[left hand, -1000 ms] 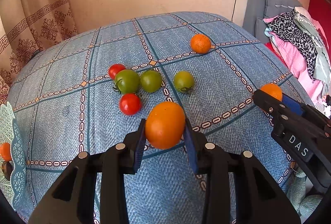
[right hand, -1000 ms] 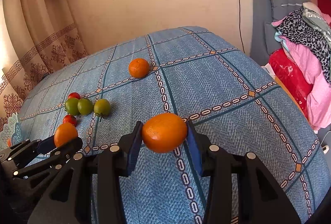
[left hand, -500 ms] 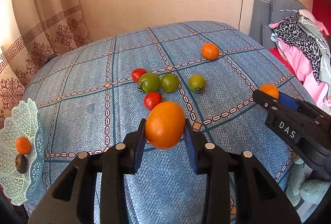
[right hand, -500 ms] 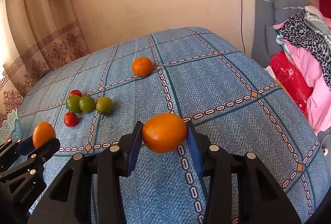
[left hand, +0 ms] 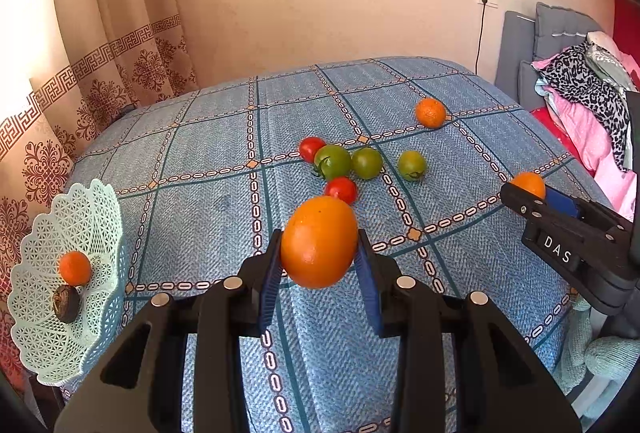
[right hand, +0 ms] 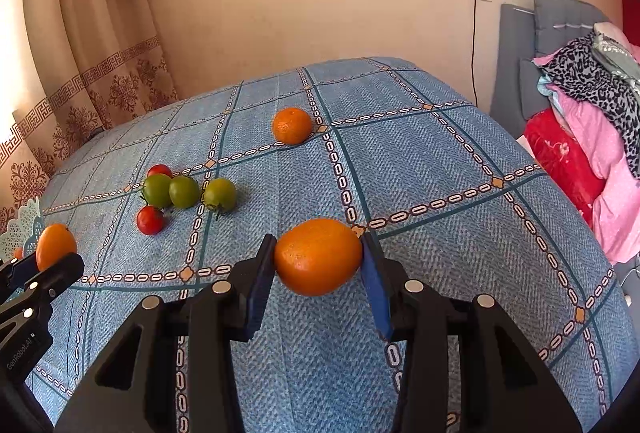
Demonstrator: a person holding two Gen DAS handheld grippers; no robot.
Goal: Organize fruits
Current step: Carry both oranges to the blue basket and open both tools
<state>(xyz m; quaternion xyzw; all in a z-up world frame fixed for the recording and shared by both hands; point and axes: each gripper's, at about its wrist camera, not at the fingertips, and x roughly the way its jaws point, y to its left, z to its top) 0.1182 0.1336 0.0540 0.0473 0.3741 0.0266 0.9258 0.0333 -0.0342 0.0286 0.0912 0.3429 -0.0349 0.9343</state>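
A smooth round orange [left hand: 319,242] is clamped in the left gripper [left hand: 319,265], another [right hand: 318,256] in the right gripper [right hand: 319,269], both above the blue patterned tablecloth [right hand: 440,161]. Slippage is risked: contact is narrow on the curved peel.

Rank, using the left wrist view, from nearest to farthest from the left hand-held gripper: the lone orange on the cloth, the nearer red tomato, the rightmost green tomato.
1. Nearer red tomato, just ahead.
2. Rightmost green tomato, ahead-right.
3. Lone orange, far right.
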